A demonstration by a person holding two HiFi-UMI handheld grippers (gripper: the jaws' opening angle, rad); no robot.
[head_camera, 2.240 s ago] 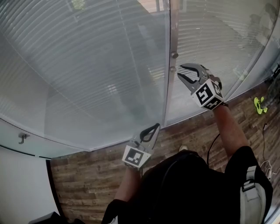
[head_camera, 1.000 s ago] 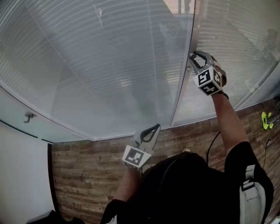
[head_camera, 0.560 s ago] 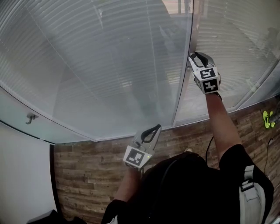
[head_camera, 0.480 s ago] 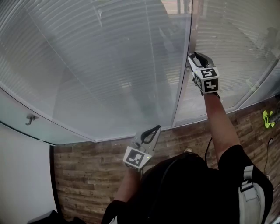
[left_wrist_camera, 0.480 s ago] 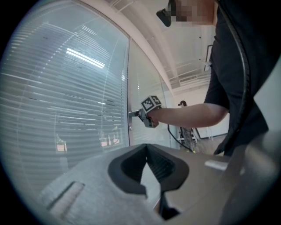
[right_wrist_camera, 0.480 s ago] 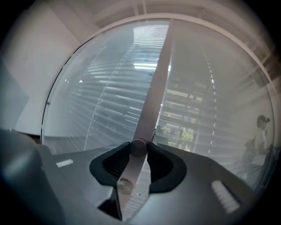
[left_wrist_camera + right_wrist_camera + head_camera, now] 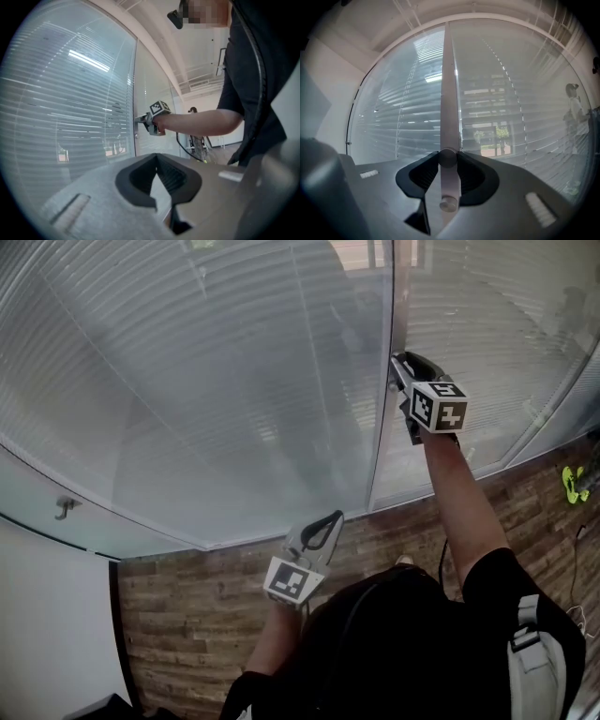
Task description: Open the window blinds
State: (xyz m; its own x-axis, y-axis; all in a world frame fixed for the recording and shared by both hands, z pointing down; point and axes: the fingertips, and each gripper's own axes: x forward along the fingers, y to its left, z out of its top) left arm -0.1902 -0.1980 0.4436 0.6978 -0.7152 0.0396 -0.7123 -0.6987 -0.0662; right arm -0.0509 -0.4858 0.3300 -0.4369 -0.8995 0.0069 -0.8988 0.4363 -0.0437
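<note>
Wood-plank floor (image 7: 187,615), wall hook (image 7: 64,508)

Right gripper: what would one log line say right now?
right gripper: shut on knob on frame | left gripper: shut, empty | blinds: down

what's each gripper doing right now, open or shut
left gripper: shut, empty
right gripper: shut on the upper knob of the window frame

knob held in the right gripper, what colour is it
Matte silver-grey, like the post behind it; the knob shows best in the right gripper view.
</note>
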